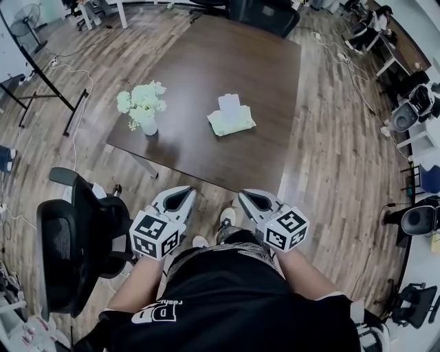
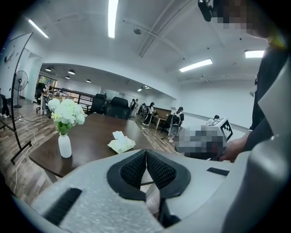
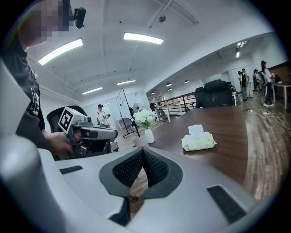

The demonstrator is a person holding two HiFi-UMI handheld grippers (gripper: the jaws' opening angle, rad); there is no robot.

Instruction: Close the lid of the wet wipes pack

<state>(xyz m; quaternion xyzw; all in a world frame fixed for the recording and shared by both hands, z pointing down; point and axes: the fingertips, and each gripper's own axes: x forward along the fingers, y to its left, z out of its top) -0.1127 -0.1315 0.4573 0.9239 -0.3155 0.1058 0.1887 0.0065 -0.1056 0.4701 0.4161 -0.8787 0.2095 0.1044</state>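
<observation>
A pale green wet wipes pack (image 1: 232,121) lies near the middle of the dark brown table (image 1: 206,62), its white lid (image 1: 229,102) standing open at the far side. The pack (image 2: 121,144) shows in the left gripper view and again, the pack (image 3: 198,141), in the right gripper view, with the lid (image 3: 196,129) upright. Both grippers hang short of the table's near edge, close to my body. My left gripper (image 1: 180,198) is shut and empty. My right gripper (image 1: 251,200) is shut and empty too. Neither touches the pack.
A white vase of pale flowers (image 1: 141,106) stands at the table's left side. A black office chair (image 1: 75,240) is at my left. Chairs (image 1: 265,14) stand at the table's far end. Cables and a stand (image 1: 48,86) lie on the wooden floor.
</observation>
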